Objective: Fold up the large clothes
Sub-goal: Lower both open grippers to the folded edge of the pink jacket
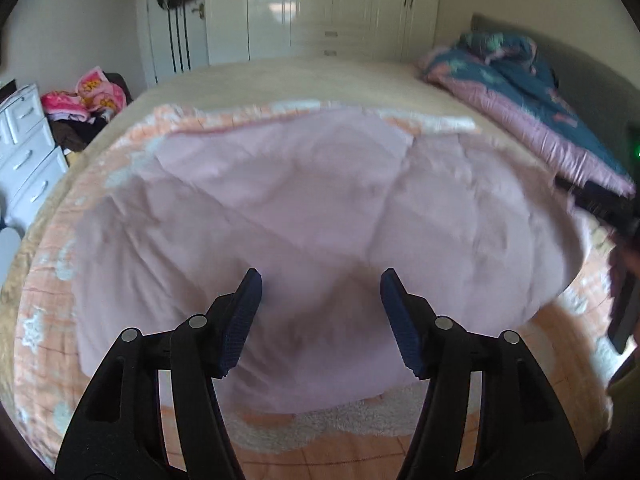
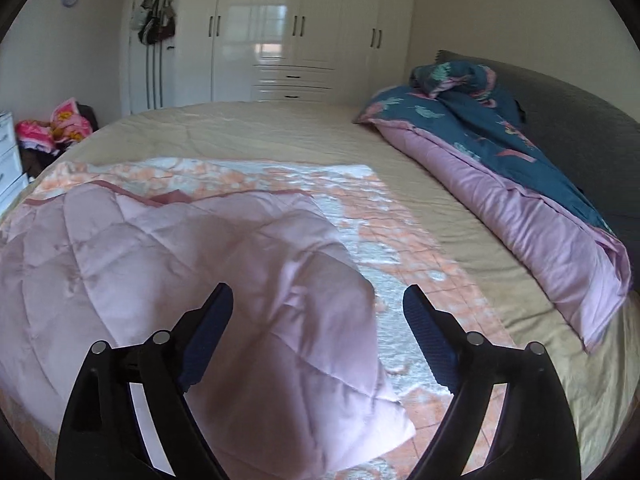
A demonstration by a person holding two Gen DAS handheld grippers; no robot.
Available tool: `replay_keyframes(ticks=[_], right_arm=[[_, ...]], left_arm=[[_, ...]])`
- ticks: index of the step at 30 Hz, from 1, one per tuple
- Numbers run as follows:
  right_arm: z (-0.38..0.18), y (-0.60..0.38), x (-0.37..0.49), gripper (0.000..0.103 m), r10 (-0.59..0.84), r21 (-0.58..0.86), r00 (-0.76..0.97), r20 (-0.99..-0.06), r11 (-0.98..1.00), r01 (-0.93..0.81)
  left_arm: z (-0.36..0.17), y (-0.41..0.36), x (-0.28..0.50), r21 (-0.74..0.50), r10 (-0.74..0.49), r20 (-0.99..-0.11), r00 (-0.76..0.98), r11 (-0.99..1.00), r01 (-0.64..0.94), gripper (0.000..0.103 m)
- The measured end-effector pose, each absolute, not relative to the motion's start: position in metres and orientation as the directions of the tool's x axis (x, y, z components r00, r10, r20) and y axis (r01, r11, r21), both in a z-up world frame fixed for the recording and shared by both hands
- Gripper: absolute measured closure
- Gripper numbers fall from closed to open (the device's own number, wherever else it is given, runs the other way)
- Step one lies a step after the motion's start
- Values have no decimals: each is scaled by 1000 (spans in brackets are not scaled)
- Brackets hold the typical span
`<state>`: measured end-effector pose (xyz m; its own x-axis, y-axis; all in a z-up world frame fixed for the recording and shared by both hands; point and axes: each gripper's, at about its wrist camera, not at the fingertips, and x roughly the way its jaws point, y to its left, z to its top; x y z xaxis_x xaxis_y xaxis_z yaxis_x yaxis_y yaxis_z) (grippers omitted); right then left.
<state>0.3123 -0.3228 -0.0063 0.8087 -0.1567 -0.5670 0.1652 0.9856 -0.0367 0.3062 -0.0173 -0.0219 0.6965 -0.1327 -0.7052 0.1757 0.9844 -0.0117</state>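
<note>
A pale pink quilted blanket [image 1: 312, 208] lies folded over on the bed, its orange-and-white patterned side [image 1: 44, 288] showing around the edges. My left gripper [image 1: 320, 284] hovers open above the pink fold's near part, nothing between its blue pads. The right wrist view shows the same pink blanket [image 2: 168, 264] with a folded corner [image 2: 384, 420] under my right gripper [image 2: 318, 300], which stands wide open and holds nothing. The patterned side [image 2: 384, 248] stretches to the right of the fold. At the right edge of the left wrist view, the other gripper's dark body [image 1: 624, 280] shows blurred.
The beige bed [image 2: 280, 128] carries a rolled teal-and-lilac duvet [image 2: 520, 184] by the grey headboard [image 2: 580, 112]. White wardrobes [image 2: 296, 28] line the far wall. A white drawer unit [image 1: 28, 148] and a pile of pink clothes [image 1: 88, 96] stand left of the bed.
</note>
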Motion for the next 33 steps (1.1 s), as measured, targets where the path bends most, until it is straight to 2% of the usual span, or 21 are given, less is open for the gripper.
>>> replay_keyframes(ticks=[2, 5, 7, 10, 13, 14, 19, 24, 28, 33], right_arm=[[-4, -318, 306, 16, -122, 4, 829, -546, 989, 148], [4, -295, 294, 15, -93, -27, 869, -487, 996, 91], [7, -274, 290, 11, -3, -28, 880, -475, 1000, -12], [0, -243, 296, 9, 114, -40, 830, -545, 986, -162], [-24, -215, 312, 9, 152, -64, 726, -671, 963, -261], [-37, -212, 321, 9, 142, -60, 685, -715, 963, -262], [-70, -222, 349, 6, 187, 37, 617, -764, 968, -247], [-78, -220, 351, 4, 191, 47, 643, -742, 971, -235], [-57, -237, 339, 5, 259, 156, 657, -708, 965, -212], [-19, -273, 315, 4, 256, 228, 714, -651, 964, -138]], left_arm=[[-36, -23, 315, 19, -108, -714, 691, 985, 173, 45], [-44, -15, 327, -26, -135, -721, 680, 985, 168, 42], [-49, -9, 335, -51, -151, -726, 671, 985, 167, 42], [-54, -7, 342, -64, -158, -729, 665, 984, 164, 41], [-56, -10, 340, -70, -160, -730, 664, 985, 160, 41], [-56, -9, 341, -77, -164, -730, 663, 984, 158, 41], [-57, -9, 342, -80, -167, -732, 661, 984, 160, 41], [-54, -9, 340, -96, -174, -731, 660, 984, 153, 42], [-43, -6, 336, -124, -188, -723, 664, 982, 143, 41], [-26, -2, 329, -151, -195, -710, 677, 981, 124, 28]])
